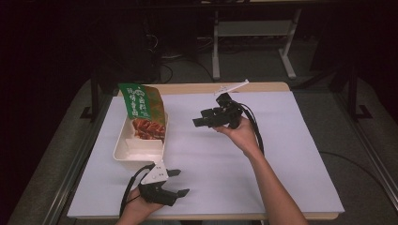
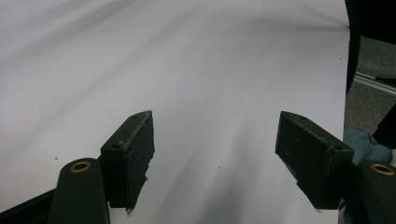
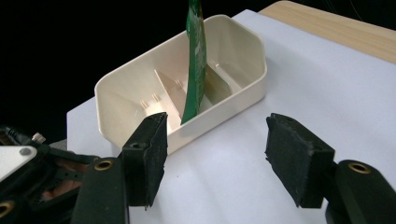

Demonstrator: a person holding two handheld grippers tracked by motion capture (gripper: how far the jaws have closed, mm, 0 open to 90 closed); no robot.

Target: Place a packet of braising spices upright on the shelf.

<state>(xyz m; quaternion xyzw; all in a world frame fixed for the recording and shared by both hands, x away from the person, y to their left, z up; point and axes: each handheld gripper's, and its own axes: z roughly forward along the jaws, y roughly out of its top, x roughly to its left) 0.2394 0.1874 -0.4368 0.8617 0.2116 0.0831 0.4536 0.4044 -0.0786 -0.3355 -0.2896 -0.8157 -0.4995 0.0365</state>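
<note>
A cream divided box (image 1: 123,157) sits at the left of the white sheet, and a green snack packet (image 1: 143,110) stands upright in its far compartment. My right gripper (image 1: 199,118) hovers over the middle of the sheet, to the right of the box. It points at the box, open, nothing between its jaws. In the right gripper view the box (image 3: 224,109) and the packet's edge (image 3: 195,60) lie just beyond my right gripper (image 3: 217,121). My left gripper (image 1: 183,182) rests near the front edge below the box, open and empty. In its own view my left gripper (image 2: 215,119) faces bare sheet.
The white sheet (image 1: 281,154) covers most of the wooden table, whose bare edge (image 1: 263,86) shows at the back. A white metal frame (image 1: 253,33) stands on the floor behind. Grey floor flanks the table on both sides.
</note>
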